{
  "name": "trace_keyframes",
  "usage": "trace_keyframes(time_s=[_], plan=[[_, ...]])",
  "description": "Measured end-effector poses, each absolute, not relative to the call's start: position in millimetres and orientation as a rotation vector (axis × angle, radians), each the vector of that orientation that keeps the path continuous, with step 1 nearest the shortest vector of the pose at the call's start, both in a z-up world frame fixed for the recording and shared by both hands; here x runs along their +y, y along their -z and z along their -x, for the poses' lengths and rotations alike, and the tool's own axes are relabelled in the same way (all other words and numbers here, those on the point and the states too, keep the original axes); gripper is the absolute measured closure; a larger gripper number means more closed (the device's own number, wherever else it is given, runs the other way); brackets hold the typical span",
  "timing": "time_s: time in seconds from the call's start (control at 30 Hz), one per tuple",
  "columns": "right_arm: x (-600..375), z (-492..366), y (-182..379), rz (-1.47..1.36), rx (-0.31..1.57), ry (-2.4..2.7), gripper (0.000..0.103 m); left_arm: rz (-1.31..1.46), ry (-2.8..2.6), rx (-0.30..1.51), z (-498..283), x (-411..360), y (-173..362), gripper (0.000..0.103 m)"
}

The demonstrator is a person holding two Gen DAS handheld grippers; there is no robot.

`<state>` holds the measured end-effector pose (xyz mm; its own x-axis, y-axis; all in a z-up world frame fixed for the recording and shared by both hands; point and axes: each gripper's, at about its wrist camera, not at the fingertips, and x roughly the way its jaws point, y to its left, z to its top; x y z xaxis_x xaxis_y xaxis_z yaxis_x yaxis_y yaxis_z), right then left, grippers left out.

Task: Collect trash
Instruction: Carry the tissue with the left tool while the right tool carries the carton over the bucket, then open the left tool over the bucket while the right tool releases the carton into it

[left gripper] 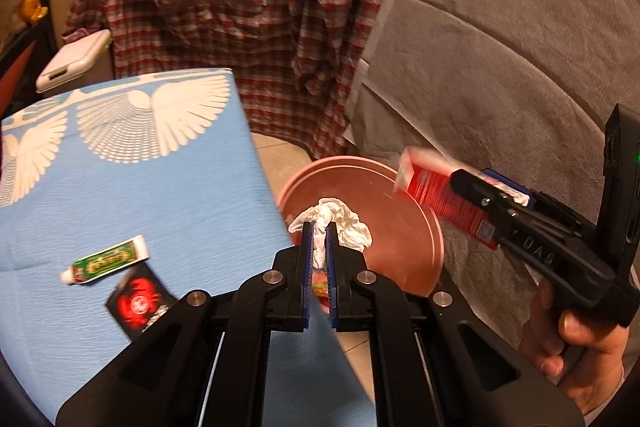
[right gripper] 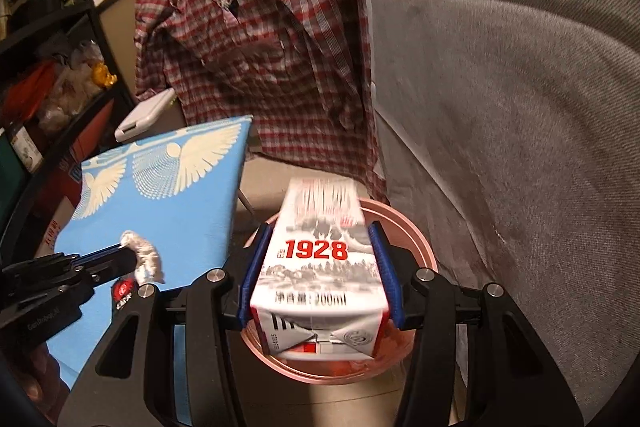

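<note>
My left gripper (left gripper: 319, 227) is shut on a crumpled white tissue (left gripper: 340, 221), held over the near rim of a round pink bin (left gripper: 404, 239) on the floor. In the right wrist view that same left gripper (right gripper: 130, 251) shows at the left with the tissue (right gripper: 146, 261) at its tip. My right gripper (right gripper: 320, 247) is shut on a red and white milk carton (right gripper: 320, 267) marked 1928, hanging above the pink bin (right gripper: 420, 247). From the left wrist view the carton (left gripper: 436, 195) and the right gripper (left gripper: 480, 193) come in from the right.
A blue cloth-covered table (left gripper: 140, 195) bears a small green tube (left gripper: 106, 259) and a black packet with a red crab (left gripper: 138, 301). A red plaid shirt (left gripper: 248, 7) hangs behind. Grey sofa fabric (left gripper: 500, 47) fills the right. A white lidded bin (left gripper: 74, 61) stands beyond the table.
</note>
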<state>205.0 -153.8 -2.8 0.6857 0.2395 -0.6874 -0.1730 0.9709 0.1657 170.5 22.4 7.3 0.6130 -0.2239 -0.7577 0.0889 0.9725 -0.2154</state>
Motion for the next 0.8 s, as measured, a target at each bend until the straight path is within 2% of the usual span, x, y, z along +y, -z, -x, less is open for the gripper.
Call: trace_keyframes(time_s=[0.53,0.57,0.6,0.63,0.8], plan=[[-157,-220,13,-0.122,0.78,-0.223,0.054,0.148,0.233,0.965,-204,-19,21,0.095],[-157,-224,15,-0.125,0.776,-0.219,0.052,0.143,0.234,0.97,-206,-20,23,0.085],[-156,-227,16,-0.13,0.778,-0.218,0.047,0.137,0.229,0.971,-207,-21,24,0.067],[-157,-230,18,-0.139,0.782,-0.221,0.045,0.134,0.222,0.96,-206,-20,23,0.062],[-157,-233,24,-0.151,0.796,-0.216,0.045,0.155,0.227,0.95,-203,-12,17,0.061]])
